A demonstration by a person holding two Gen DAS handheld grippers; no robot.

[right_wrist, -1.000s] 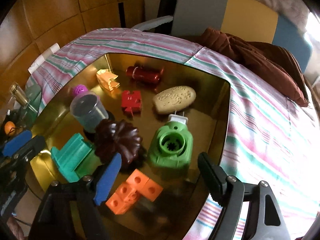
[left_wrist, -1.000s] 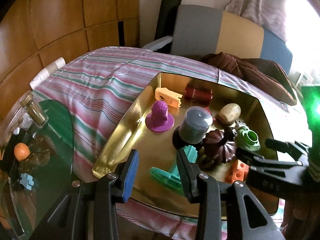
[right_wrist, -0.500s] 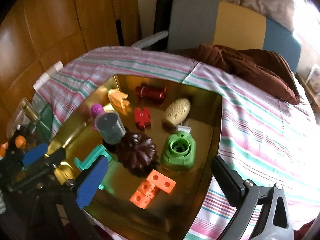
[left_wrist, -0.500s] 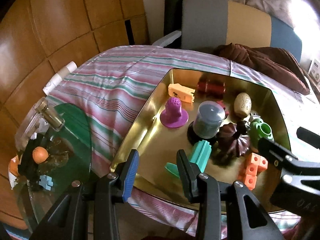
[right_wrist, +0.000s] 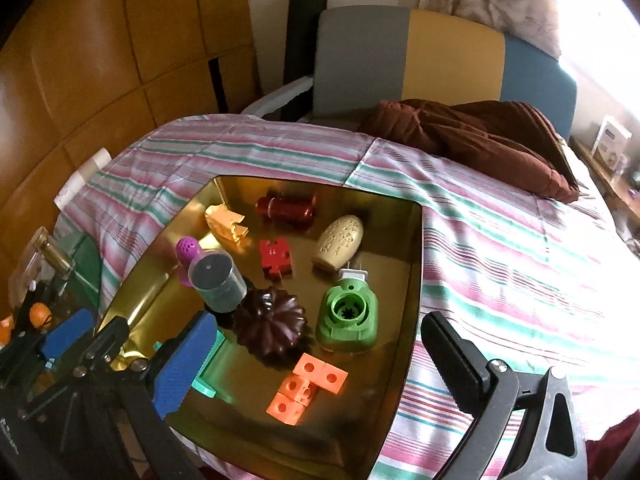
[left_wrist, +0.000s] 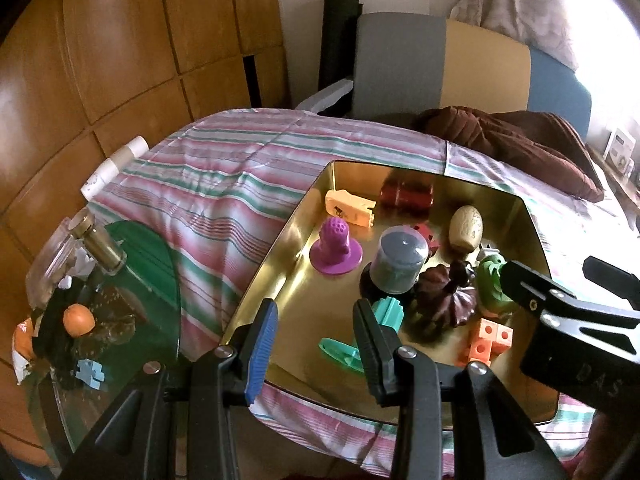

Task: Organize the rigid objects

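A gold tray (right_wrist: 414, 280) lies on a striped cloth and holds several small objects. Among them are a green plug-in device (right_wrist: 347, 316), a brown fluted mould (right_wrist: 272, 326), an orange block cluster (right_wrist: 308, 386), a teal piece (right_wrist: 212, 364), a grey cup (right_wrist: 218, 282), a red puzzle piece (right_wrist: 275, 258) and a beige oval (right_wrist: 339, 238). My right gripper (right_wrist: 320, 360) hovers above the tray's near edge, open wide with nothing between its fingers. My left gripper (left_wrist: 314, 344) hangs open and empty over the tray's (left_wrist: 280, 248) near left corner, in front of the teal piece (left_wrist: 386, 312).
A glass side table (left_wrist: 152, 280) to the left carries a brass-capped bottle (left_wrist: 100, 248), an orange ball (left_wrist: 79, 319) and a blue puzzle piece (left_wrist: 91, 372). A brown cushion (right_wrist: 472, 136) lies on the cloth behind the tray. A padded chair (right_wrist: 400, 52) stands beyond, wood panelling at left.
The right gripper's jaws have spread wider and it has lifted back from the green device. Both views now show the tray from farther off. The left jaws keep the same gap.
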